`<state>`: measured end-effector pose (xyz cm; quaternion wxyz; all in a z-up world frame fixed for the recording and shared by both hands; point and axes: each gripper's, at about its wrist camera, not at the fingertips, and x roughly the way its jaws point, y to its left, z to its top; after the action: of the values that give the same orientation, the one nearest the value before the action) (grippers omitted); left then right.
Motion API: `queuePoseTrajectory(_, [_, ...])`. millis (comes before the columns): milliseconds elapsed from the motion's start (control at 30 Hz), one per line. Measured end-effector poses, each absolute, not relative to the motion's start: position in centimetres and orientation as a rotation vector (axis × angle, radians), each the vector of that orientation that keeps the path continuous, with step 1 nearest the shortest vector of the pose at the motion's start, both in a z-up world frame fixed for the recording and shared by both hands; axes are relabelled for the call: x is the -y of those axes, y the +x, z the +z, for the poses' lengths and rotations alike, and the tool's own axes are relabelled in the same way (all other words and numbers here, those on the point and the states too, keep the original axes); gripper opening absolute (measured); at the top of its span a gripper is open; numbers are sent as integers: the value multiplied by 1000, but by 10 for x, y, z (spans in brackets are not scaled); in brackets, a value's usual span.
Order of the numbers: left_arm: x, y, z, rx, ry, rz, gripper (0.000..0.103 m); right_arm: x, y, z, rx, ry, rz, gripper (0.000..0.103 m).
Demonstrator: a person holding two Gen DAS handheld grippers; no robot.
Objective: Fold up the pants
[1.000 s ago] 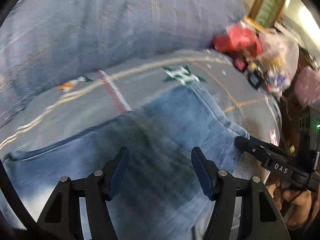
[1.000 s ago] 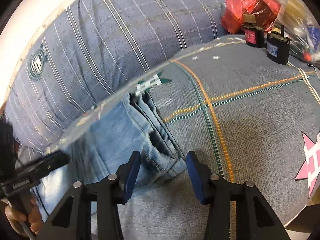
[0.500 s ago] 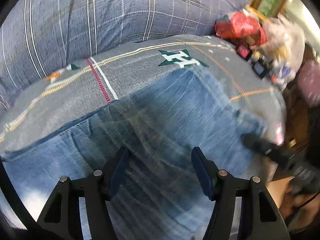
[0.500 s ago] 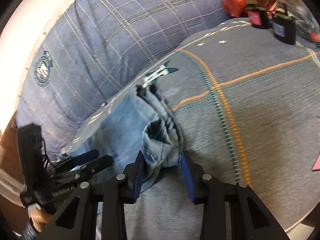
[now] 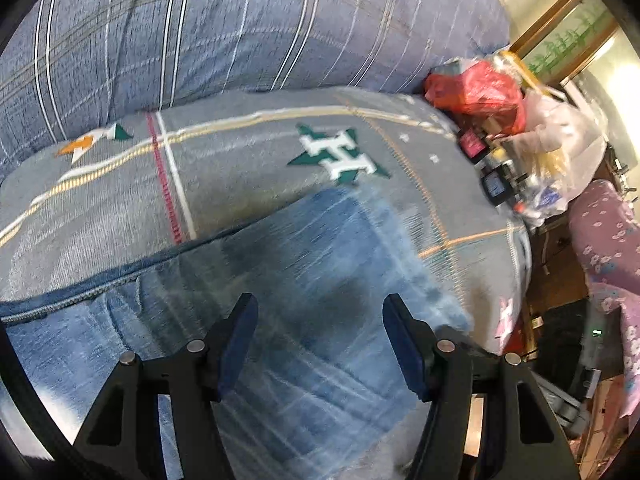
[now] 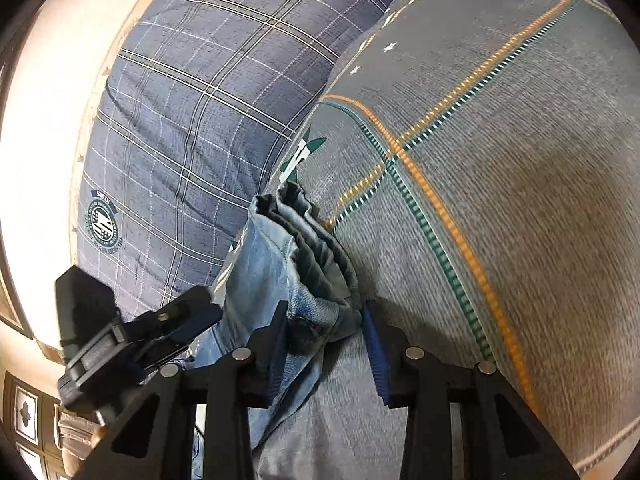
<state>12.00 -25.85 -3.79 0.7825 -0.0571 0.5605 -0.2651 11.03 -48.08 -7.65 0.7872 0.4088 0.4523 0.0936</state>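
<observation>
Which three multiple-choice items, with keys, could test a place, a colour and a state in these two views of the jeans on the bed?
1. Where do the jeans lie?
A. on the grey bedcover
B. on a chair
C. on the floor

2. What colour is the star on the bedcover?
A. yellow
B. green
C. black

3. What is between the right hand-held gripper fingers?
A. nothing
B. a bag
C. bunched denim

Key: 1 A, grey cover surrounds them; 2 B, the star is green with white letters; 3 C, denim fills the gap.

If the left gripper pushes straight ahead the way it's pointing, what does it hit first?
Most likely the blue denim pants spread directly beyond the left gripper, whose jaws stand open; depth is unclear through the blur.
</observation>
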Motion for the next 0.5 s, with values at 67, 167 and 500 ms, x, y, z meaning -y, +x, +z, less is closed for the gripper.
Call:
queuePoseTrajectory(67, [258, 122, -50, -1235, -116, -562, 66, 479, 108, -74, -973, 876, 204, 40])
queuePoseTrajectory(167, [262, 121, -56, -1222, -92, -564, 66, 481, 111, -80, -979, 908, 224, 40])
queuePoseTrajectory(500, [253, 132, -44, -1244, -242, -593, 66, 439, 130, -58, -964, 561, 252, 24])
